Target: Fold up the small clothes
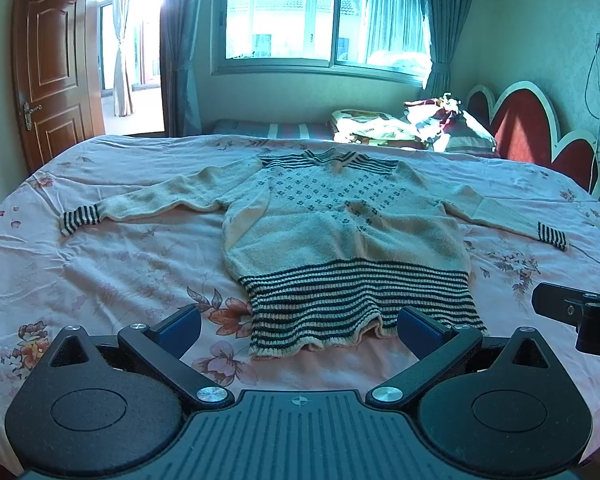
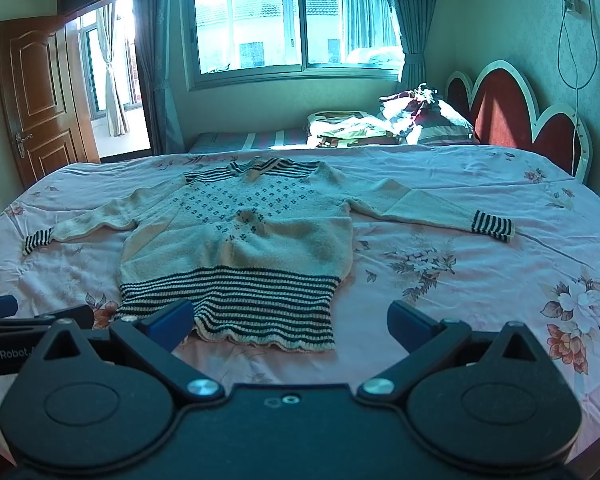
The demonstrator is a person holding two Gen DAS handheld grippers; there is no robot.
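A small cream knitted sweater (image 1: 332,224) (image 2: 244,232) lies flat on the pink floral bed sheet (image 1: 120,256) (image 2: 480,280), both sleeves spread out. Its hem, cuffs and collar carry dark stripes, and small dark motifs dot the chest. My left gripper (image 1: 300,328) hovers open just in front of the striped hem, with the hem lying between its blue fingers. My right gripper (image 2: 290,320) is open too, near the hem's right corner, holding nothing. The right gripper's body (image 1: 580,312) shows at the right edge of the left wrist view.
A pile of bedding and pillows (image 1: 416,124) (image 2: 388,120) sits at the far side by a red headboard (image 1: 528,124) (image 2: 512,108). An open wooden door (image 1: 52,72) stands at the left, with a window (image 1: 320,12) behind the bed. The left gripper (image 2: 20,320) shows at the left edge.
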